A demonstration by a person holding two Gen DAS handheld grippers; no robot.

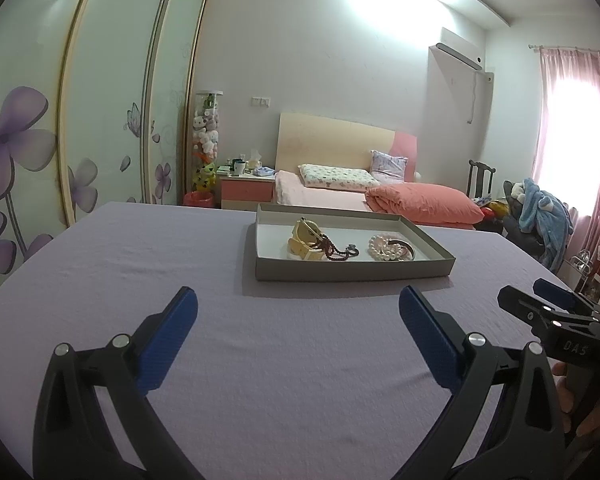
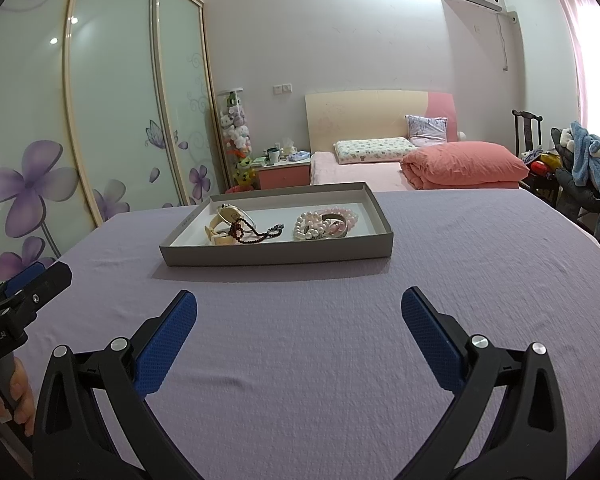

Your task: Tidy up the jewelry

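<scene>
A grey shallow tray (image 1: 352, 270) (image 2: 276, 256) stands on the lilac tablecloth ahead of both grippers. In it lie a cream-strapped watch (image 1: 302, 240) (image 2: 224, 220), a dark red bead string (image 1: 336, 250) (image 2: 248, 232), a white pearl bracelet (image 1: 382, 249) (image 2: 308, 226) and a pink bracelet with a silver bangle (image 2: 338, 220). My left gripper (image 1: 298, 308) is open and empty, short of the tray's near wall. My right gripper (image 2: 299, 308) is open and empty, also short of the tray. Each gripper shows at the edge of the other's view, the right one (image 1: 548, 304) and the left one (image 2: 32, 284).
The lilac tablecloth (image 1: 140, 264) (image 2: 480, 248) covers the table. Behind are a bed with a coral duvet (image 2: 464, 164), a pink nightstand (image 2: 284, 172), floral wardrobe doors (image 2: 112, 100) on the left, and a chair with blue clothing (image 2: 592, 168) on the right.
</scene>
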